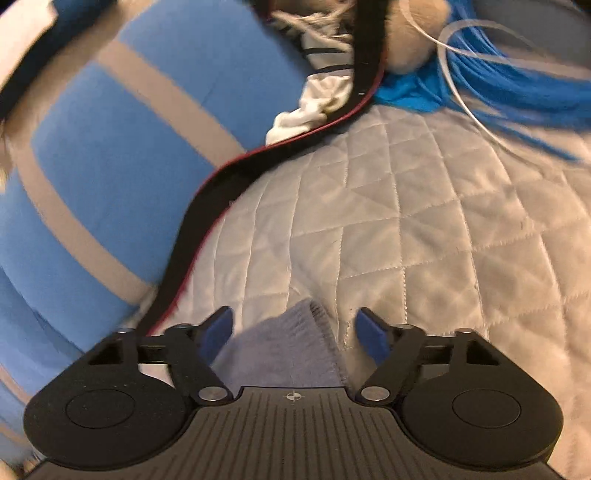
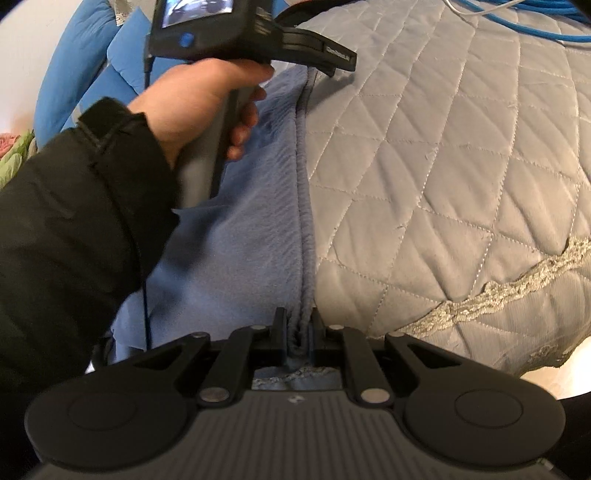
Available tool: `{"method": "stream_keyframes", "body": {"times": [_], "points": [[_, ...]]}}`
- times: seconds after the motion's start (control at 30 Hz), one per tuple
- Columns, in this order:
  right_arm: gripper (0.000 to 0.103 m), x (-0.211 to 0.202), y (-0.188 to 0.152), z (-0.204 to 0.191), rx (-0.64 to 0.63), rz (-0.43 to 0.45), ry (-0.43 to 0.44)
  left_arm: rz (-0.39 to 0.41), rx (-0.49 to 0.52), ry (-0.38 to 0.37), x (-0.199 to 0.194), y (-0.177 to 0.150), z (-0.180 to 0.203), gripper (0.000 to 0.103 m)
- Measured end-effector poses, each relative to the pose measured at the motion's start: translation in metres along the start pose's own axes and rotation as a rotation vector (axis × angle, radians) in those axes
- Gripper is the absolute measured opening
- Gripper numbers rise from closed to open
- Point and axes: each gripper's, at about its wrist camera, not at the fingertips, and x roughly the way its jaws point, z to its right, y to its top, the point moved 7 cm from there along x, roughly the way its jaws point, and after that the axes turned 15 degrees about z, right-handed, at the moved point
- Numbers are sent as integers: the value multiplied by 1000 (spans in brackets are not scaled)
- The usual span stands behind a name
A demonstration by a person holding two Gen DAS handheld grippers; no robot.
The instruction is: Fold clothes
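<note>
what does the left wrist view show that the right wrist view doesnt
Only the left wrist view: the left gripper's open blue pads either side of the garment's corner, not pressing it, a black strap with red edging, white crumpled cloth and blue striped bedding.

Only the right wrist view: the right gripper shut on the garment's hem, plus the person's hand and black sleeve holding the left gripper.

Both: the lavender-blue garment, the grey quilted bedspread and a blue cable.
</note>
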Motion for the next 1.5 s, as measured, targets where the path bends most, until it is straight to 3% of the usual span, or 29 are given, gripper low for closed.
{"method": "stream_keyframes", "body": {"times": [0.07,0.1,0.13,0.2,0.27,0.37,0.5,0.8,1.0,1.5], "points": [[11,1,0,0,2,0,-2,-24,57,20,1,-3,5,43],[11,1,0,-1,3,0,-2,-30,45,14,2,-5,4,40],[11,1,0,-1,2,0,-4,-41,31,6,3,-6,4,31],[11,0,0,-1,0,2,-7,-61,14,-9,3,-4,3,26],[11,-1,0,-2,-5,4,-12,-70,-20,-39,1,-2,-1,9],[10,-5,0,-3,-17,10,-24,-94,-157,-98,2,-2,-17,8],[10,-12,5,-6,-71,42,-53,-139,-420,-203,6,-2,-51,7],[10,-35,26,-6,-196,171,-134,-121,-622,-273,17,17,-84,6],[10,-50,42,15,-201,253,-213,-57,-650,-314,19,46,-78,6],[10,-74,87,94,-37,422,-411,34,-620,-395,40,124,-11,6]]}}
